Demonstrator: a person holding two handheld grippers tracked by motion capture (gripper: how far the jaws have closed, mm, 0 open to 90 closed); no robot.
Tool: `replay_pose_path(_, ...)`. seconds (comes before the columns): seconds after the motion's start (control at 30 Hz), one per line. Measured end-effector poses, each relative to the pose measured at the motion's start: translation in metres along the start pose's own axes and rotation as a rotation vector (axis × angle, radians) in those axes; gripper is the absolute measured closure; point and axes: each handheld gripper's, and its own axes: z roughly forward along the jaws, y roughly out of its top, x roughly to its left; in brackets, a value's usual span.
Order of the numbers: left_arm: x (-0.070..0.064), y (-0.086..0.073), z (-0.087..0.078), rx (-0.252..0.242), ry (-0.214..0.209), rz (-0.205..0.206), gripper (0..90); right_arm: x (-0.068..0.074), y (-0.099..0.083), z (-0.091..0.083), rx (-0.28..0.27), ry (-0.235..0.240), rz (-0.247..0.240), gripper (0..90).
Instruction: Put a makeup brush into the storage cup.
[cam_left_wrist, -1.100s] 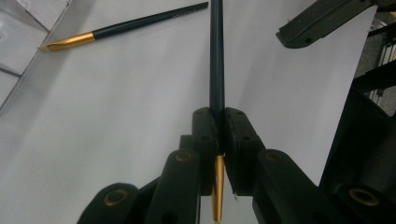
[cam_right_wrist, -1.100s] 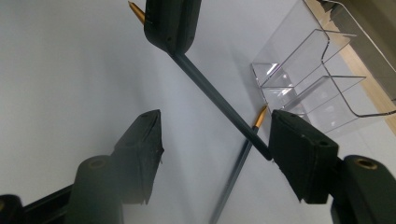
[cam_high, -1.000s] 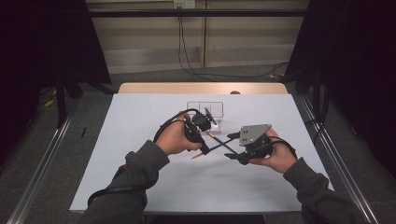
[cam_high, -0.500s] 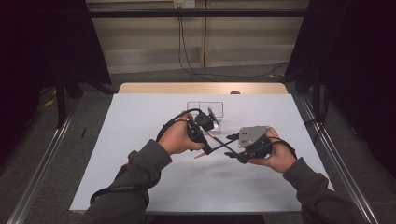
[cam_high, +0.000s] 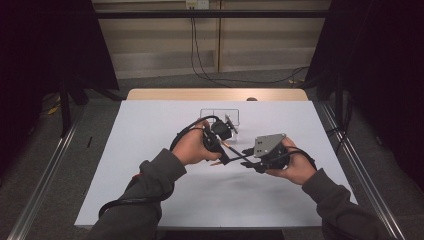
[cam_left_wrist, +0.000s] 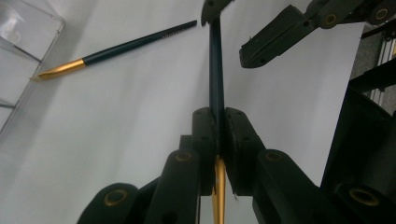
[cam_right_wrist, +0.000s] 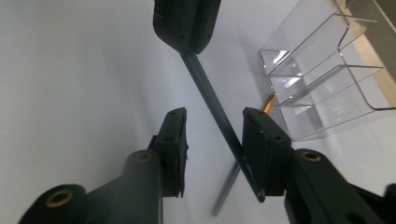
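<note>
Left claw (cam_left_wrist: 217, 135) clamps the pencil (cam_left_wrist: 215, 70); right claw (cam_right_wrist: 212, 140) wide, seemingly straddling it.

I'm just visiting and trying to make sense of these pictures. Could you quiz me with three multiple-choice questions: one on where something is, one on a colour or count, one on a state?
1. Where does the spare pencil lie?
A. flat on the white table beside the clear organizer
B. inside the organizer
C. on the floor

2. What colour is the held pencil's shaft?
A. red
B. dark teal
C. white

3. How do the right gripper's jaws stand?
A. shut on the pencil
B. open around the pencil
D. shut on the organizer

Answers:
1 A: the spare pencil rests on the table, its gold end at the clear organizer.
2 B: the held pencil is dark teal where the left gripper clamps it.
3 B: the right gripper has a wide gap.
</note>
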Motion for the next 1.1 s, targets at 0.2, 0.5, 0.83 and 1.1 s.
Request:
replay_pose_path(0.2, -0.002, 0.003, -0.001, -0.013, 0.006, 0.005, 83.4, -0.001, 0.000, 0.001, 0.019, 0.016, 0.034, 67.2)
replay_pose_path(0.5, -0.005, 0.008, -0.001, -0.030, -0.002, 0.027, 83.4, -0.001, 0.001, 0.006, 0.017, 0.030, 0.055, 66.6)
replay_pose_path(0.83, -0.005, 0.010, 0.001, -0.039, -0.023, 0.025, 83.4, -0.001, 0.003, 0.005, 0.026, 0.030, 0.032, 72.8)
replay_pose_path(1.1, -0.006, 0.012, 0.000, -0.057, -0.048, 0.029, 83.4, 0.003, 0.006, 0.010, 0.033, 0.026, 0.006, 79.8)
